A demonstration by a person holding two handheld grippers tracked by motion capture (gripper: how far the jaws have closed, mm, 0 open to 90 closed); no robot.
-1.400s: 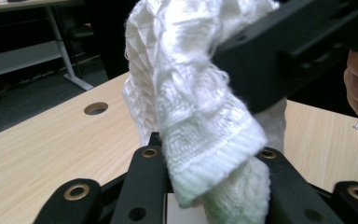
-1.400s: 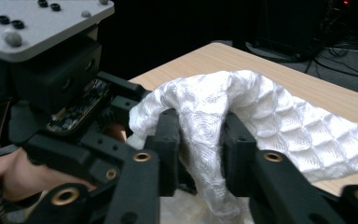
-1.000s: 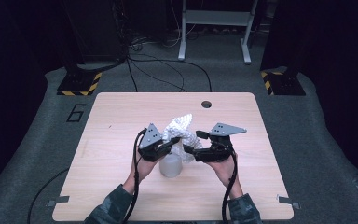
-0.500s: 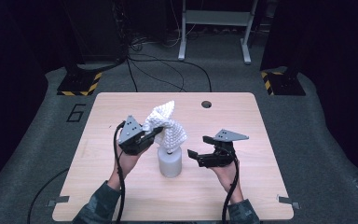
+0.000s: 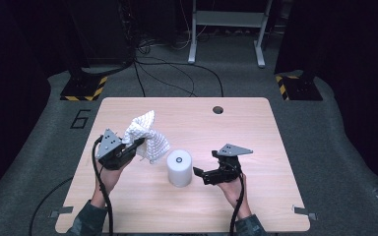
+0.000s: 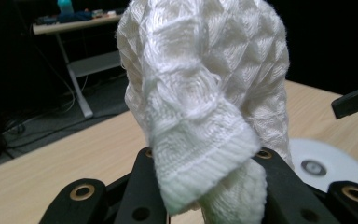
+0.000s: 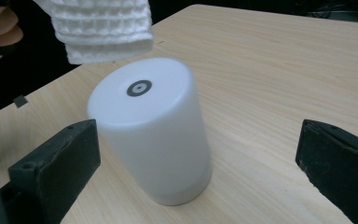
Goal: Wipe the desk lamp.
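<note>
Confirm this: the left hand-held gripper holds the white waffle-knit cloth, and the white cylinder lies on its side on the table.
Not quite. The left hand-held gripper does hold the white waffle-knit cloth, but the white cylinder stands upright on the table, as the right gripper view shows.

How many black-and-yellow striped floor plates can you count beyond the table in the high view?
2. One striped plate lies on the floor beyond the table's far-left corner, the other striped plate beyond its far-right corner. The dark background may hide more.

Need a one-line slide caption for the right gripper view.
Right gripper, jaws wide open, faces an upright white cylinder on the wooden table; white waffle cloth hangs above.
</note>
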